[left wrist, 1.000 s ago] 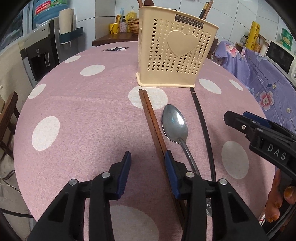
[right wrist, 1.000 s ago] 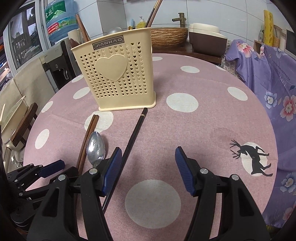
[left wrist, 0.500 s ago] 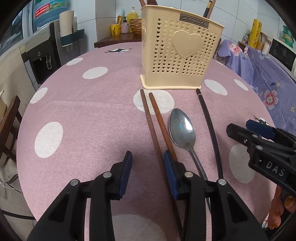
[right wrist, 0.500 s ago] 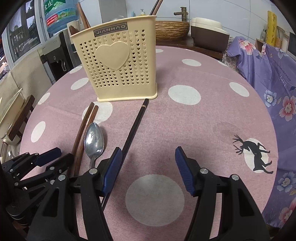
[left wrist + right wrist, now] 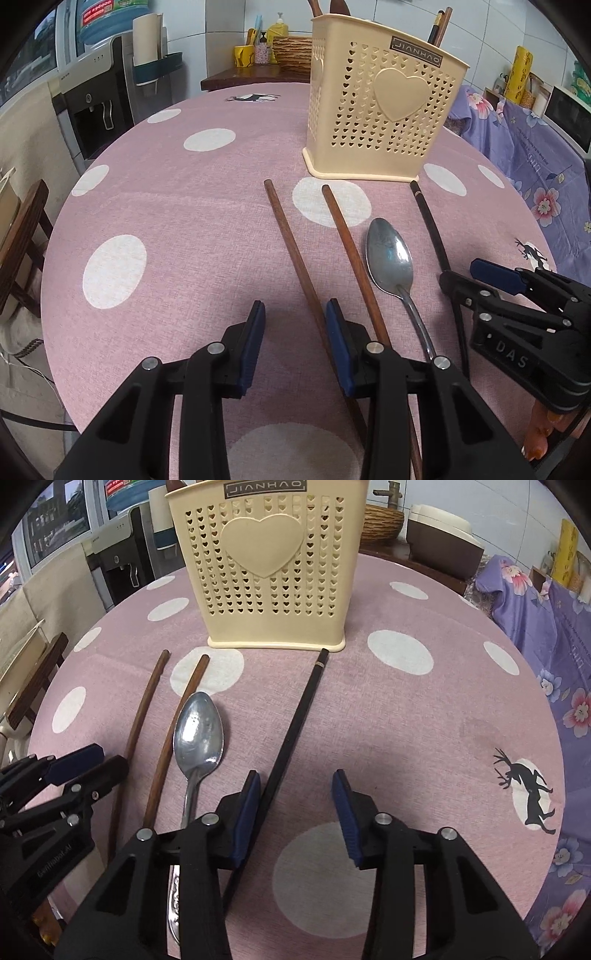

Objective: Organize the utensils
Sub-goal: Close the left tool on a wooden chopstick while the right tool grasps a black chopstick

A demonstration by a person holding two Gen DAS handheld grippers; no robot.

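Item: four loose utensils, centre frame, before the cream holder (image 5: 273, 572) at top.
- Left gripper (image 5: 295, 332): we hold it parted over one brown chopstick (image 5: 295, 258), squeezing nothing.
- Right gripper (image 5: 295, 805): closing; black chopstick (image 5: 295, 716) between its pads, apparently ungripped.
- Second brown chopstick (image 5: 351, 251), spoon (image 5: 197, 734): lying flat, awaiting collection.

A water dispenser (image 5: 94, 99) stands beyond the table's far left edge, a woven basket (image 5: 382, 520) behind its far edge, purple floral cloth (image 5: 546, 627) along its right.
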